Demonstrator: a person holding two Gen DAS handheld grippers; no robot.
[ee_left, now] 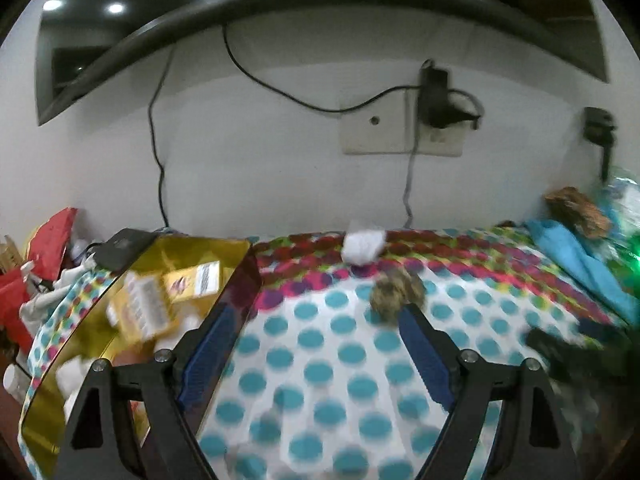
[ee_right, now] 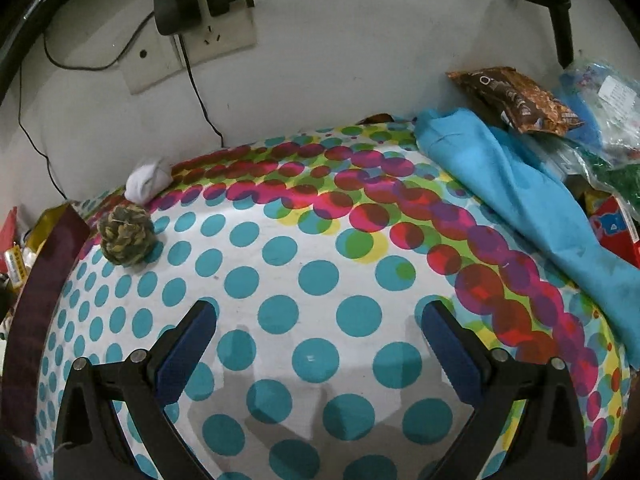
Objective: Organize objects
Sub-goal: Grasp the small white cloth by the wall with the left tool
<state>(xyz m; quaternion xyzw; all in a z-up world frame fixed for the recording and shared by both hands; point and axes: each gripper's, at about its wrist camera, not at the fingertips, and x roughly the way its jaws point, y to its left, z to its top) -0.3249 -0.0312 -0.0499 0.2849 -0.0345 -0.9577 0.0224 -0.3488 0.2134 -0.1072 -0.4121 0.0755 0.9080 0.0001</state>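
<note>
- My left gripper (ee_left: 320,312) has its blue-padded jaws spread wide with nothing pinched; only the dotted tablecloth (ee_left: 320,380) shows between them.
- The woven olive-and-tan rope ball (ee_left: 394,294) sits just past the tip of the right-hand finger in this view, ahead of the jaws rather than between them; motion blur keeps me from telling whether the fingertip touches it.
- A small crumpled white cloth bundle (ee_left: 362,246) lies just behind the ball, near the white wall.
- To the left, an open gold-lined box (ee_left: 72,360) holds yellow-and-white cartons (ee_left: 160,300); the left-hand finger overlaps its dark near wall in the picture.
- My right gripper (ee_right: 320,316) also stands open and empty above bare tablecloth (ee_right: 312,280).
- From there, the rope ball (ee_right: 126,236) rests well off to the left and farther back, apart from both fingers, with the white bundle (ee_right: 148,179) close behind it.
- On the right, a folded blue cloth (ee_right: 520,208) lies along the table edge, a brown snack packet (ee_right: 516,100) behind it.
</note>
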